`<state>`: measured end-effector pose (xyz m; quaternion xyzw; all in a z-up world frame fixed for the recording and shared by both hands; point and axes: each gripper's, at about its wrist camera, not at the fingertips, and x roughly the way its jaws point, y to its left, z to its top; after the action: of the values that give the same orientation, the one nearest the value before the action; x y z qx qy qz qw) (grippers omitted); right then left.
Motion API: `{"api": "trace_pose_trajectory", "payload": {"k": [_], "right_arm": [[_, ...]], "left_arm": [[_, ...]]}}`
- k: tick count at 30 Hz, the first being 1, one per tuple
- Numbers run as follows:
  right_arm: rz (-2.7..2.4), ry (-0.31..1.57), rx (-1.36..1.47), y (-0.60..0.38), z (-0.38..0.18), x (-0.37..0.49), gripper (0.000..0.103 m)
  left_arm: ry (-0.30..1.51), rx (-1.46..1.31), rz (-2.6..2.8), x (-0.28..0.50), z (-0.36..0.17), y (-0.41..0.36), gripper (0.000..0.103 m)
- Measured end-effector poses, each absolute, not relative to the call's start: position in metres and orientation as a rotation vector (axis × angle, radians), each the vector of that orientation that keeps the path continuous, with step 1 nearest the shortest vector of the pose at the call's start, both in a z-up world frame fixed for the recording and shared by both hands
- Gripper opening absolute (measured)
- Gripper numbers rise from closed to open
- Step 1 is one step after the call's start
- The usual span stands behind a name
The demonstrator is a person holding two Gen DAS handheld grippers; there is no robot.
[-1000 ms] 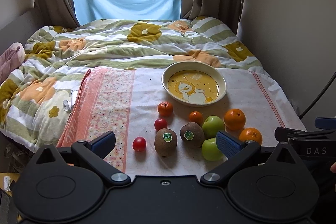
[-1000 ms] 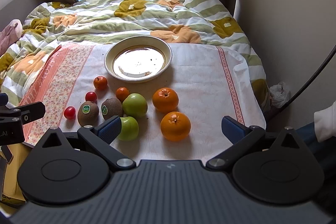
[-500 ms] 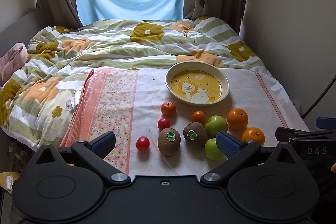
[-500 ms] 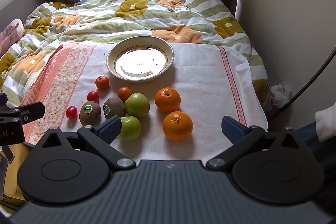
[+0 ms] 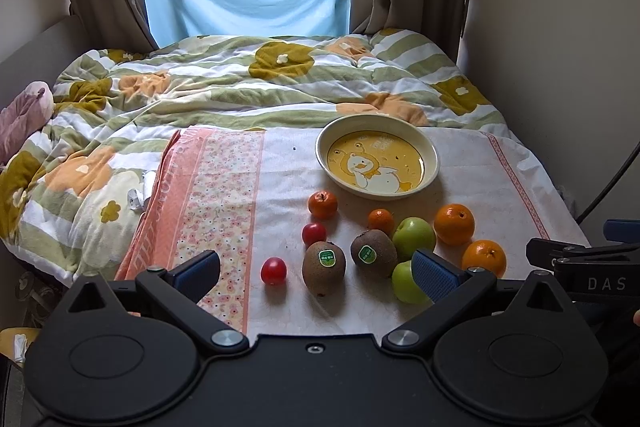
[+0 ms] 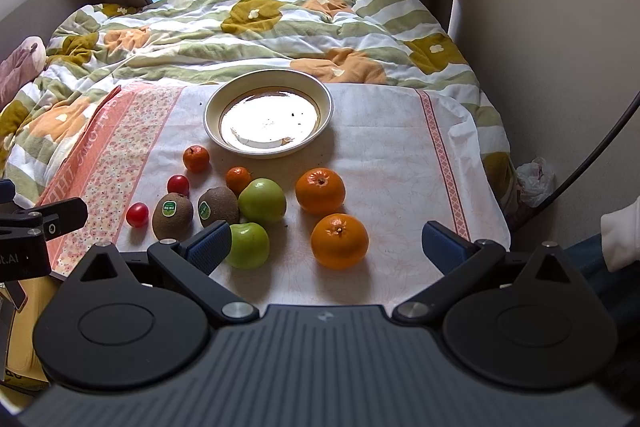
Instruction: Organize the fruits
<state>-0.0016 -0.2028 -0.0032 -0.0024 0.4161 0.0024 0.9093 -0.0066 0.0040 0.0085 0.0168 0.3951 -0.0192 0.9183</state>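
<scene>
Poised above 10 loose fruits on the cloth (image 6: 400,155), near the empty plate (image 6: 212,107): left gripper (image 5: 316,273) and right gripper (image 6: 326,241), jaws spread, holding nothing. Best started with the nearest orange (image 6: 339,241), gripped squarely and gently.

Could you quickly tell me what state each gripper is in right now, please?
Left gripper: open, holding nothing, hovering above the fruit.
Right gripper: open, holding nothing, one large orange in view between its fingers.
</scene>
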Motion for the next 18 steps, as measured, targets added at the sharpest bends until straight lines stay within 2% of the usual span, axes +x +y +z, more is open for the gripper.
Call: {"api": "trace_pose_trajectory", "payload": {"k": [18], "right_arm": [[0.005,0.856,-0.006,-0.2018,-0.0031,-0.0003,0.103]], "left_arm": [[0.808,0.031,-0.039,-0.0052,0.0101,0.0032,0.103]]}}
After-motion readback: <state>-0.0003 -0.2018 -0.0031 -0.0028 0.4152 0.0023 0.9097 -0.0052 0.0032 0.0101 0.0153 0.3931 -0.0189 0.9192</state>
